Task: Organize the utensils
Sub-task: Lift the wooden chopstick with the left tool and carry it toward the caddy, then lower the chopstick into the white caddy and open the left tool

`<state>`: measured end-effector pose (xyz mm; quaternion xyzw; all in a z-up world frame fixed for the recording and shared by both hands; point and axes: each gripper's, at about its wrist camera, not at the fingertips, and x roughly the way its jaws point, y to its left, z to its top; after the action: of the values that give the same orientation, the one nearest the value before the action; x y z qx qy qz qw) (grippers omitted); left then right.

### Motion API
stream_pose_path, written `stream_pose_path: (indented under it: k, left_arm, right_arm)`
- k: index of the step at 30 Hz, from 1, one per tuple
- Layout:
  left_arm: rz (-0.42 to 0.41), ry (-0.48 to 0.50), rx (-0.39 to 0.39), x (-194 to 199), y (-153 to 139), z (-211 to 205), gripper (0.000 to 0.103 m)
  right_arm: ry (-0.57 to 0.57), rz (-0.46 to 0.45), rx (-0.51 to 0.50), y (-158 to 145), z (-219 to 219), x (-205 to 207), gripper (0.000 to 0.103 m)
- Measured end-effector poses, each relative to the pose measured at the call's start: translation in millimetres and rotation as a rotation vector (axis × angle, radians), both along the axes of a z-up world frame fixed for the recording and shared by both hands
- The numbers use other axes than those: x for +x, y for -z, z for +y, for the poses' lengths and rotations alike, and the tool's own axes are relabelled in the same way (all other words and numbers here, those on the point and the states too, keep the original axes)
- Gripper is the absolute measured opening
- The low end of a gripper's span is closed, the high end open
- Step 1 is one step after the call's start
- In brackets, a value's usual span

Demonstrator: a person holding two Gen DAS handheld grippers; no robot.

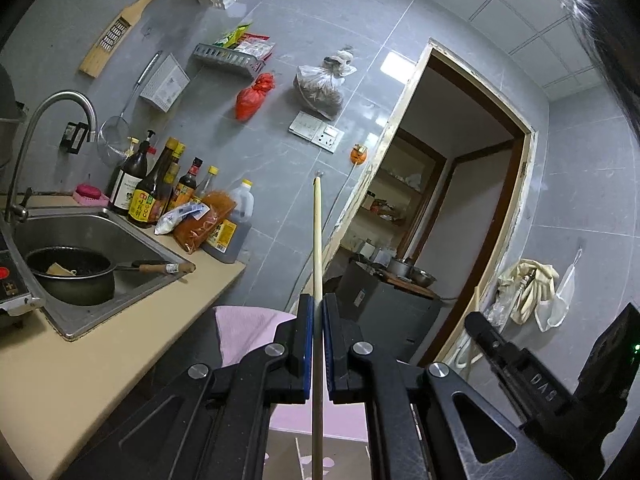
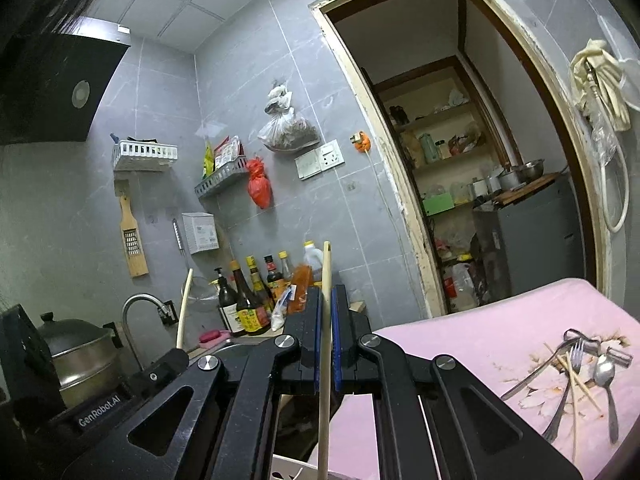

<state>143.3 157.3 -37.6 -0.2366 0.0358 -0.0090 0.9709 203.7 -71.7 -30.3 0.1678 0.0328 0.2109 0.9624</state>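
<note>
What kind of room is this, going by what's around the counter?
Most likely a small home kitchen. A steel sink with a pot in it sits in the counter, sauce bottles line the grey tiled wall, and a range hood hangs above a lidded steamer pot.

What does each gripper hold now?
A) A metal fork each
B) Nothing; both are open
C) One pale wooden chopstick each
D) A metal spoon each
C: the left gripper is shut on one pale wooden chopstick, and the right gripper on another.

Both chopsticks' (image 1: 317, 240) lower ends cut off by frame edge.
</note>
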Motion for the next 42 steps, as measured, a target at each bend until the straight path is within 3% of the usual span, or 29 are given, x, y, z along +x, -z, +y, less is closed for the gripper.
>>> stream_pose_path:
  k: [10, 18, 26, 36, 42]
  left_arm:
    - [-0.025, -0.004, -0.052, -0.9, 7.7, 7.1, 0.005]
    - [-0.04, 0.003, -0.138, 0.4, 11.4, 17.2, 0.005]
    - [-0.055, 0.01, -0.141, -3.6, 14.9, 17.3, 0.005]
    - [-0.08, -0.004, -0.069, -5.5, 15.7, 8.1, 0.005]
    - [-0.111, -0.047, 0.078, -16.1, 14.9, -9.3, 0.005]
  right_arm:
    - [0.003, 0.006, 0.026, 7.9, -3.4, -3.8, 0.005]
    - [-0.006, 0.027, 0.031, 15.9, -3.0, -1.1, 0.005]
    - [-0.014, 0.029, 0.004, 17.8, 1.1, -0.9, 0.005]
    - [-0.03, 0.044, -0.014, 20.7, 2.9, -1.0, 0.005]
    - [-0.034, 0.051, -0.016, 21.5, 1.3, -2.9, 0.005]
